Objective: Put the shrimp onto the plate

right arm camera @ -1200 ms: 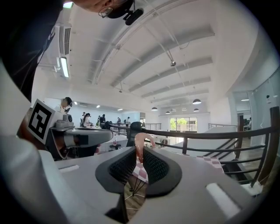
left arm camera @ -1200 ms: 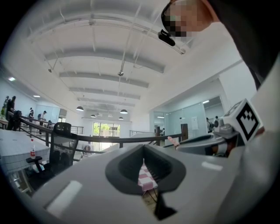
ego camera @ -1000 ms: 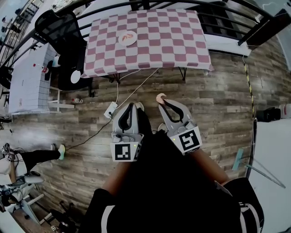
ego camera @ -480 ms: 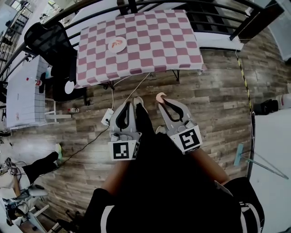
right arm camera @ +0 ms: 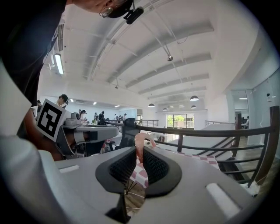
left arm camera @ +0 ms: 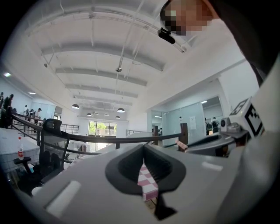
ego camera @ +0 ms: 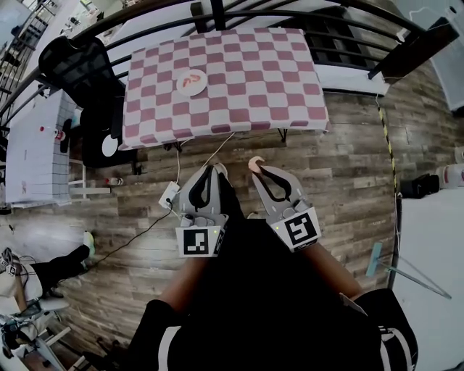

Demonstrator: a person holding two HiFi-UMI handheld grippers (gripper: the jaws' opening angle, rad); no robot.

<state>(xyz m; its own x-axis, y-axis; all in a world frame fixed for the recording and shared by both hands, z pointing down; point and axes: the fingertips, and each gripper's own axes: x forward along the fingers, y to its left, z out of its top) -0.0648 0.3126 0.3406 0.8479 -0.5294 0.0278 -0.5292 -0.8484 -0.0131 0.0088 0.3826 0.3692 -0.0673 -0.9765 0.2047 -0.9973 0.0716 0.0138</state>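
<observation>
A white plate with a curled pink-orange shrimp on it sits on the left part of the pink-and-white checked table. My right gripper is shut on a second pale pink shrimp, which sticks up past the jaw tips in the right gripper view as the shrimp. My left gripper is shut with nothing in it; its tips meet. Both grippers hang over the wooden floor, well short of the table.
A black chair stands left of the table, a white tiled table further left. A cable and a power strip lie on the floor under the table's front edge. A black railing runs behind the table.
The table and plate have drawn a little nearer and shifted in the head view. Both grippers keep their pose, the right one still holding the shrimp.
</observation>
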